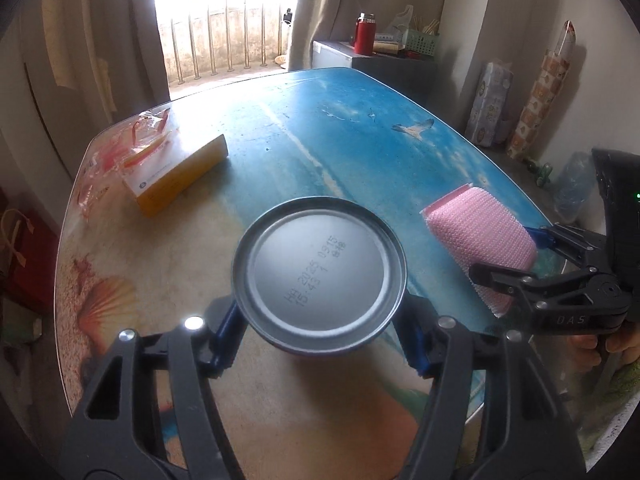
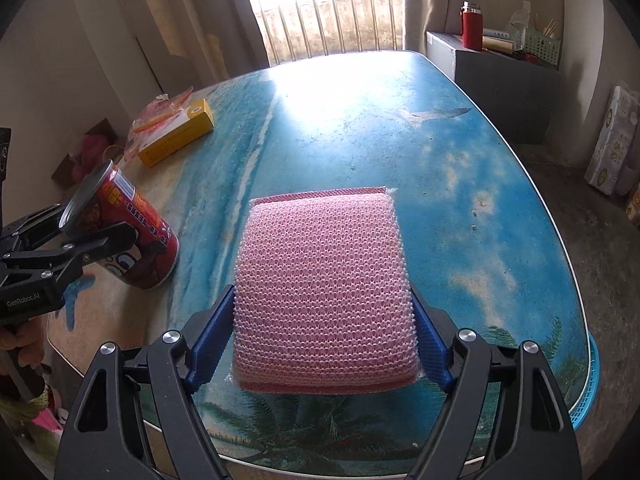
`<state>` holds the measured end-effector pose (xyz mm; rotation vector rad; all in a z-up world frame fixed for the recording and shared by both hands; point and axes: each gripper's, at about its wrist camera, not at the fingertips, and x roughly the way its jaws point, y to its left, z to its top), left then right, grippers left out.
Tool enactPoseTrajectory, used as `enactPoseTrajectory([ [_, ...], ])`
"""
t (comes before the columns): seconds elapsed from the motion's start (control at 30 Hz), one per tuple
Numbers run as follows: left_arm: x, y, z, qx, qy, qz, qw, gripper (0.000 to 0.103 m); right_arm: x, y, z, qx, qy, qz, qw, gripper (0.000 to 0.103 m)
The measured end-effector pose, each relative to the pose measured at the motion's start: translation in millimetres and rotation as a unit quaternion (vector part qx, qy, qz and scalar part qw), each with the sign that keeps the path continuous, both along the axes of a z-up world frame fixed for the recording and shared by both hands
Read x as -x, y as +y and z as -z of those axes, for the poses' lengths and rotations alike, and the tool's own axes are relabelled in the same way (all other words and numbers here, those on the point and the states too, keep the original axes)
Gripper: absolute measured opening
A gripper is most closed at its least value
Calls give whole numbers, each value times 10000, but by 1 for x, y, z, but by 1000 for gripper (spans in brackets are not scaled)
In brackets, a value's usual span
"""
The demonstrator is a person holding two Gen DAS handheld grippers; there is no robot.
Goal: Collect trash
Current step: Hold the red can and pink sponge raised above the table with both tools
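My left gripper [image 1: 320,344] is shut on a red drink can [image 1: 319,274], held tilted with its silver bottom toward the camera; the can also shows in the right wrist view [image 2: 132,236], just above the table's near left part. My right gripper [image 2: 324,344] is shut on a pink mesh sponge [image 2: 324,292], held above the table; the sponge shows in the left wrist view [image 1: 480,236] at the right. A yellow box [image 1: 180,180] and a crumpled clear wrapper [image 1: 132,148] lie at the table's far left.
The table [image 2: 400,128] has a glossy beach-print top. A blue basket rim [image 2: 588,392] sits below its right edge. A cabinet [image 2: 504,80] with a red flask [image 2: 472,28] stands at the back right. Tissue packs [image 2: 612,140] stand against the right wall.
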<state>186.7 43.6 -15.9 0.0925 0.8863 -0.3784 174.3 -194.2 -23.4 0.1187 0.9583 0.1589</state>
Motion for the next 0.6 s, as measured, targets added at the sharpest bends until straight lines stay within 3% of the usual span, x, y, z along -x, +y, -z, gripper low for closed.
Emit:
enactPoseTrajectory([
  [0.3,14,2,2,-14,-299,-28,9995,62,-7,7,9,-118,230,49,9997,79],
  [0.6,14,0,12,-71,-272,83,9996,68,-10,5,9,-237,417,228,9986,86],
])
